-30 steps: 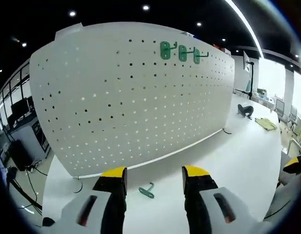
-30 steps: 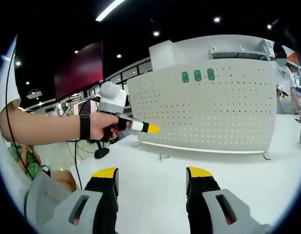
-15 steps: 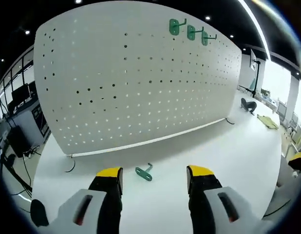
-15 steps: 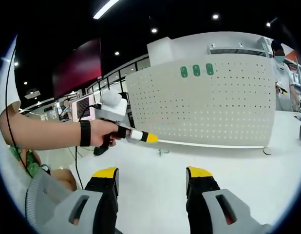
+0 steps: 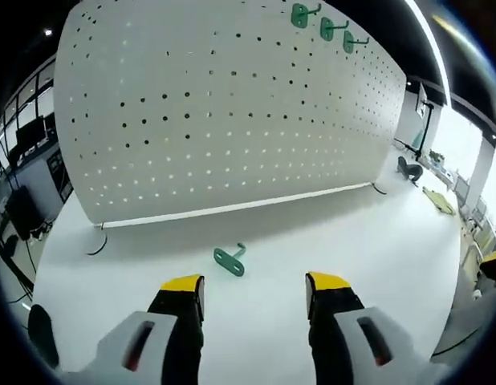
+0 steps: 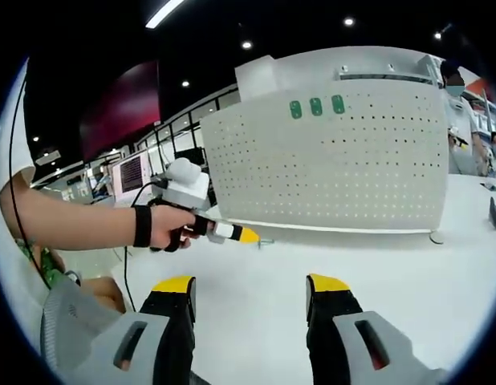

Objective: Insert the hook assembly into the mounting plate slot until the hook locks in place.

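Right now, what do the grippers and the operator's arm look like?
Both grippers have black jaws with yellow tips on grey bodies, each body with a dark slot showing a red mark: left gripper, right gripper. In the right gripper view, the left gripper shows a white camera housing and a white band behind its yellow tip. The hand holding it wears a black wristband.

The right gripper (image 6: 252, 290) is hovering over the white tabletop (image 6: 376, 257), its jaws standing apart with nothing between them. Ahead, the pegboard (image 6: 328, 168) is standing upright, carrying three green hooks (image 6: 315, 107) near its top. Left of the pegboard, a hand (image 6: 169, 228) is holding the left gripper (image 6: 246, 236), its yellow tip just beside a small hook (image 6: 266, 241) lying before the pegboard's foot.
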`<state>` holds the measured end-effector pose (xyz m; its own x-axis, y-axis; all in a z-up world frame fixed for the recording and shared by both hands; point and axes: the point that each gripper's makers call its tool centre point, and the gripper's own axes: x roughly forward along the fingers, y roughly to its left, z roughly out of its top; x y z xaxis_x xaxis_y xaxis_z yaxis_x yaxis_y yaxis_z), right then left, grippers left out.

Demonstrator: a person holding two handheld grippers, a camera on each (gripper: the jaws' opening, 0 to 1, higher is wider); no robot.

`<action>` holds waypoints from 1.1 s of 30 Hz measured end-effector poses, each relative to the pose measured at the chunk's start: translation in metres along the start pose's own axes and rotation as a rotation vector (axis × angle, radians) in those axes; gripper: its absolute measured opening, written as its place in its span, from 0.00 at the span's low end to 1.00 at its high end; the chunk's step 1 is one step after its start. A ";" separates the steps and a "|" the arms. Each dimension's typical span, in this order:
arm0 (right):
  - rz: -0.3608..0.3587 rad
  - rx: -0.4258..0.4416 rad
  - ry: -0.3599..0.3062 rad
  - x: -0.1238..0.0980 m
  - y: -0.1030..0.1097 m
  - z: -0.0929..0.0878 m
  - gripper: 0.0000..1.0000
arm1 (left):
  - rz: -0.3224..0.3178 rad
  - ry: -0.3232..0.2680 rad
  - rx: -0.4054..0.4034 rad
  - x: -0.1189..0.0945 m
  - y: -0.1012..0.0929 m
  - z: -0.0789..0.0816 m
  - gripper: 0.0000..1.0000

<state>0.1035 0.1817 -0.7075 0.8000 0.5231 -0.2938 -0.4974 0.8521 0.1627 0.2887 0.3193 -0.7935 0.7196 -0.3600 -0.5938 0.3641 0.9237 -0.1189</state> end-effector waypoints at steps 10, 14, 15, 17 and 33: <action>0.004 0.006 0.017 0.001 0.001 -0.003 0.56 | -0.013 -0.007 -0.013 0.007 -0.001 -0.001 0.49; 0.002 0.004 0.018 0.002 0.000 -0.001 0.56 | -0.013 -0.003 -0.025 0.010 0.000 -0.002 0.46; -0.001 0.009 0.016 0.002 -0.002 -0.001 0.56 | -0.013 -0.003 -0.028 0.010 0.000 -0.002 0.45; -0.006 0.010 0.020 0.002 -0.002 -0.002 0.56 | -0.014 0.000 -0.029 0.011 -0.001 -0.003 0.45; -0.040 0.034 0.042 0.005 -0.011 -0.010 0.55 | -0.016 0.019 -0.069 0.032 0.005 -0.005 0.38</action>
<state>0.1095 0.1751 -0.7201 0.8038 0.4885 -0.3395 -0.4533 0.8725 0.1822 0.3106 0.3129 -0.8176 0.7027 -0.3728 -0.6060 0.3331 0.9250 -0.1828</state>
